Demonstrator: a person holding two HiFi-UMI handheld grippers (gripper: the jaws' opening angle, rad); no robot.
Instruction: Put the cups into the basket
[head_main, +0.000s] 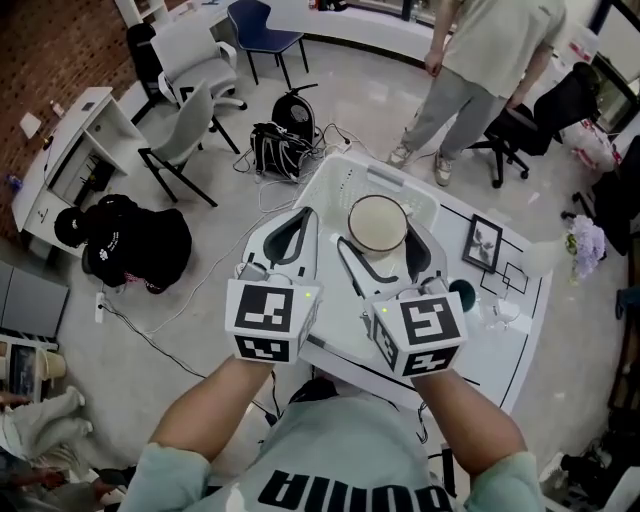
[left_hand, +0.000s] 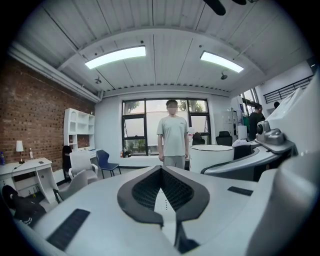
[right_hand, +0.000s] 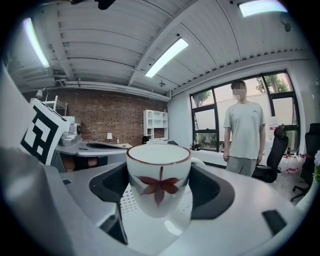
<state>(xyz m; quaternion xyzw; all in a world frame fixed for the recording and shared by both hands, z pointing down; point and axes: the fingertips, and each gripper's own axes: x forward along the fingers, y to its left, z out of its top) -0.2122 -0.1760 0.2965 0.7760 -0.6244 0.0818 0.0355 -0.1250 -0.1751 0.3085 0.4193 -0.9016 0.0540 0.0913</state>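
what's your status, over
Right gripper shut on cup, held over basket. Left gripper jaws together, empty. Nothing seen blocking the drop.

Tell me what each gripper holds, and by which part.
Right gripper: the white cup, jaws on opposite sides of its body. Left gripper: nothing, jaws together.

Left tool: dark ribbed pads meet at tips, nothing between. Straight ahead, person in pale T-shirt stands before windows, arms down. Right of tips: white cup, with right tool alongside it. Left side: brick wall, white shelf unit, blue chair, white table with small lamp. Ceiling light strips lit.
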